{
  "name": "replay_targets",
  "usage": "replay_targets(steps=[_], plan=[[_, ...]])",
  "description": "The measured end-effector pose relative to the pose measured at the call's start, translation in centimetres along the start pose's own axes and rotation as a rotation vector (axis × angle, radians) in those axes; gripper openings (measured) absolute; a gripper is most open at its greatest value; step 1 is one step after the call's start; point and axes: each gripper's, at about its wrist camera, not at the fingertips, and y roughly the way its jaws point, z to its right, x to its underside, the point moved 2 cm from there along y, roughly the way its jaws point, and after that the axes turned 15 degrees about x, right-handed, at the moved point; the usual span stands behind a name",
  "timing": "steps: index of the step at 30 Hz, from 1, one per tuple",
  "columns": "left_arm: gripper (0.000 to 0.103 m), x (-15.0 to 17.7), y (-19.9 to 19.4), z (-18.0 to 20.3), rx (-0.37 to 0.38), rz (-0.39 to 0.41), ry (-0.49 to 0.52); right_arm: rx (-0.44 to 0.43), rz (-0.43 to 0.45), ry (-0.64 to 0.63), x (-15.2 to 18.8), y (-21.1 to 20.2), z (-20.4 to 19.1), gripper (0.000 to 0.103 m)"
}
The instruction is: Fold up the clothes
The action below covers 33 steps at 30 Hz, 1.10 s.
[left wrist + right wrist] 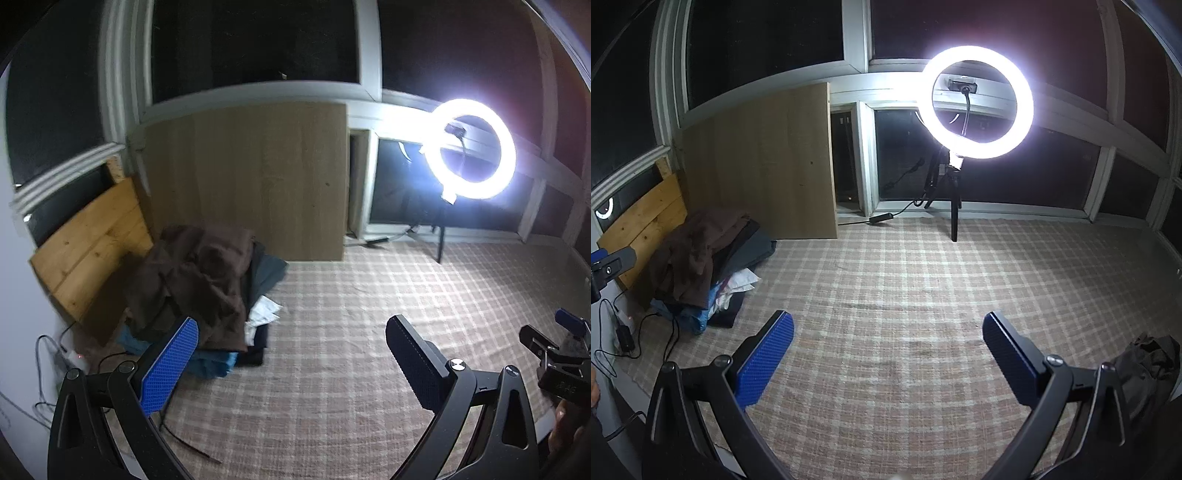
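Observation:
A pile of clothes [199,280] lies on the checked mat at the left, a brown garment on top, with grey, white, black and blue pieces under it. The same pile of clothes [701,262] shows at the left of the right wrist view. My left gripper [291,343] hovers above the mat, open and holding nothing, its left pad just in front of the pile. My right gripper [888,339] is open too, over bare mat. A dark garment [1152,365] lies at the right edge, behind the right finger. The right gripper [565,343] also appears at the left view's right edge.
A checked mat [905,280] covers the floor. A lit ring light [977,101] on a tripod stands at the back by the windows. Wooden boards [243,177] lean against the wall behind the pile. Cables and a power strip [624,336] lie at the left.

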Motion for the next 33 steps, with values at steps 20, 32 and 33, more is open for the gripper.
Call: replay_targets(steps=[20,32,33], plan=[[0.102,0.6,7.2,6.0,0.285,-0.11,0.077,0.229,-0.047,0.134,4.2,-1.1,6.5,0.103],[0.102,1.1,9.5,15.8,0.425,-0.215,0.229,0.451,-0.131,0.224,8.9,-2.5,15.9,0.103],[0.102,1.3,9.7,16.8,0.442,-0.229,0.239,0.453,-0.137,0.23,9.2,-2.6,16.7,0.103]])
